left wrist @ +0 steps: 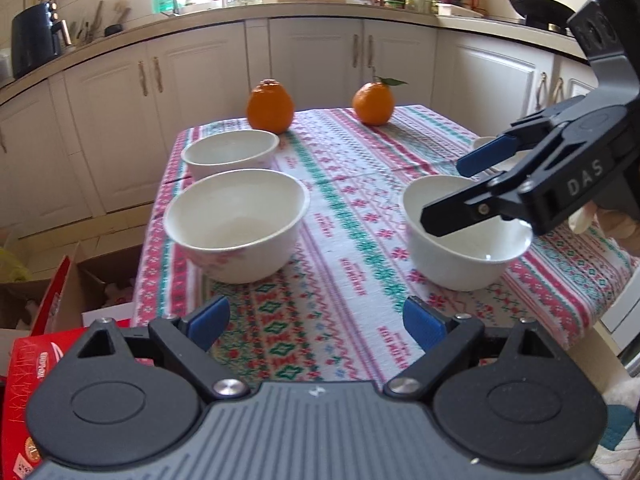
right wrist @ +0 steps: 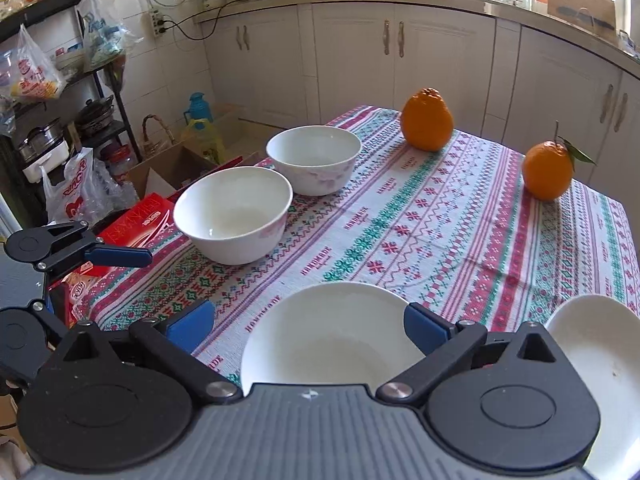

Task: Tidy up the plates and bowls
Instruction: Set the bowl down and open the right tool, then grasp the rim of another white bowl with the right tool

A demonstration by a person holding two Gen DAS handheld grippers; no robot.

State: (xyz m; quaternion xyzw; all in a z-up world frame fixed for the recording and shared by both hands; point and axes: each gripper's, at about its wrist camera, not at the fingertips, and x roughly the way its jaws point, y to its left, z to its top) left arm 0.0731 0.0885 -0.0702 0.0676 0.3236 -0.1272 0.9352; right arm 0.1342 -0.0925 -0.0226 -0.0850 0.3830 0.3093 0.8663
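Both sets of jaws spread, nothing held, bowls loose on the surface.

Right gripper [left wrist: 444, 196] hangs over the near right bowl [right wrist: 332, 340]: a low pass could clip its rim. Left gripper [left wrist: 316, 324] is clear; near left bowl [left wrist: 236, 226] sits by the left edge and a nudge could tip it off; far left bowl [left wrist: 230, 154] just behind.

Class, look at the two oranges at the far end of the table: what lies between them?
Only bare patterned tablecloth lies between the left orange and the leafy orange, as the left wrist view shows.
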